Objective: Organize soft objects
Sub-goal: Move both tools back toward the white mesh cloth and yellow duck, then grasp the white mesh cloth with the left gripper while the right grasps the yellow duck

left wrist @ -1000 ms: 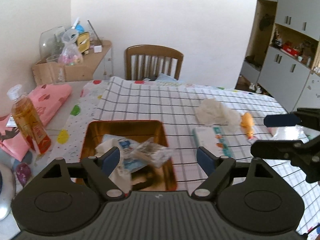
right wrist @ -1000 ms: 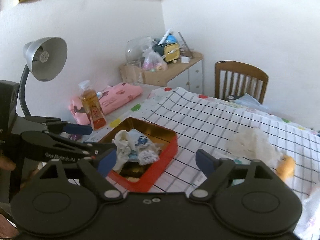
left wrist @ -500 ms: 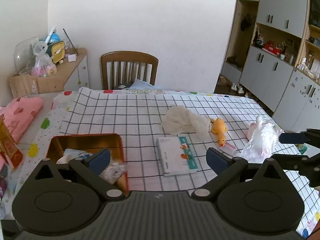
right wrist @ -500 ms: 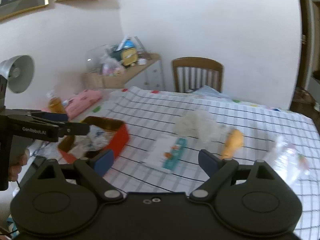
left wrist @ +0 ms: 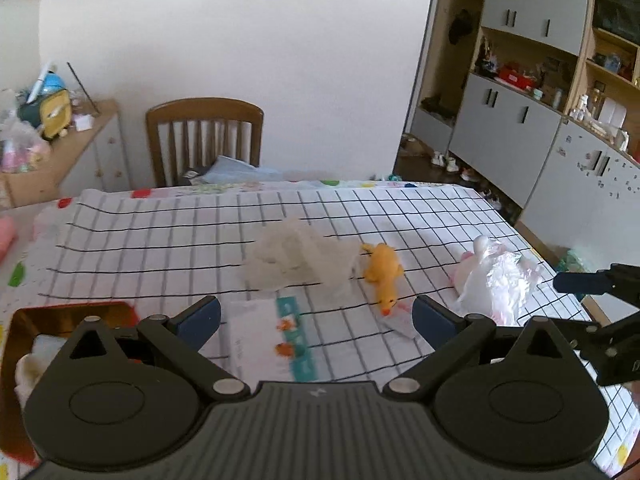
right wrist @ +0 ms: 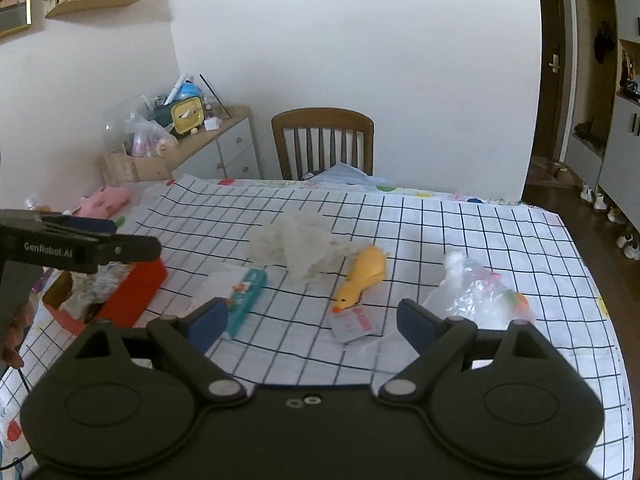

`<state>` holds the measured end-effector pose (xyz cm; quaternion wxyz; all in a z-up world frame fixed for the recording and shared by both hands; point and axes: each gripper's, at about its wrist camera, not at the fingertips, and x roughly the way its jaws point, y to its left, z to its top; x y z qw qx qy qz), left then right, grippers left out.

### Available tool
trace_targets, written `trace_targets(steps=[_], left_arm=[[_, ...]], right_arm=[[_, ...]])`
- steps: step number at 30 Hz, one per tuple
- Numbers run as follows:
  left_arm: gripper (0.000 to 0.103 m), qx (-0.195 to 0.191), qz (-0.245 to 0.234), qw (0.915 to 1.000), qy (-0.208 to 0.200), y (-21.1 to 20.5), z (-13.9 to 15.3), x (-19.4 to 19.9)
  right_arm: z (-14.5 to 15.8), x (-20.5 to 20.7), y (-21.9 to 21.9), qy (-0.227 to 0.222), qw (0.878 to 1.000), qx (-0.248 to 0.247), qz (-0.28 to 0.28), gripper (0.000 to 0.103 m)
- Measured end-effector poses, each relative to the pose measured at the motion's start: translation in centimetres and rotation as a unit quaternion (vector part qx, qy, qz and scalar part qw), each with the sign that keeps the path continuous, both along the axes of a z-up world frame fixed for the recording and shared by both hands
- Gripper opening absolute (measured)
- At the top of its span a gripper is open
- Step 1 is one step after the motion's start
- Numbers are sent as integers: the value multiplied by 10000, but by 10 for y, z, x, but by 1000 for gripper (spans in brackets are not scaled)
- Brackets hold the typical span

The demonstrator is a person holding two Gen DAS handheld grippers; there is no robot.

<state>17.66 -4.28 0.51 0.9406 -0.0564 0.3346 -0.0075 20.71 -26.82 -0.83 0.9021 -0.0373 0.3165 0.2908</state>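
On the checked tablecloth [right wrist: 440,240], items are described from left to right.

1. Far left: the red rectangular metal tin [right wrist: 132,292] with a gold interior. It already holds crumpled white and printed soft items. One second ago it filled the centre of both views; both cameras have since swung right, so it now sits at the left edge.
2. Beside the tin: the flat white tissue pack with a teal stripe [right wrist: 240,292], lying flat.
3. Centre: the crumpled translucent white mesh cloth [right wrist: 292,244], touching the yellow plush duck [right wrist: 362,276]. A small white-and-pink sachet [right wrist: 356,324] lies at the duck's beak.
4. Right: the clear plastic bag with a white and pink item inside [right wrist: 480,296].

Left gripper [left wrist: 316,316]: jaws have just been opening and now stand wide apart above the tissue pack, nothing between them. Right gripper [right wrist: 312,320]: jaws have widened slightly, apart and empty, with the duck and sachet ahead.

Assessment: the tin deposit appears complete; the next pick is probably among the four loose items.
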Motion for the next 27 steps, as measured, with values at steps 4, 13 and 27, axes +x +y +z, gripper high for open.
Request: trace_targets(steps=[4,13,27], left_arm=[[103,14,44,10000,21,-10,-5,29],[103,501,298,9983,19,-24,-27,96],[103,496,381,9971,439,-21,-75,172]], right_arm=[[-6,21,-1,46,10000,46,-10,91],[-26,79,18,196,9998,53,-39,91],[-79,148,58,596,9973,-350,-257,87]])
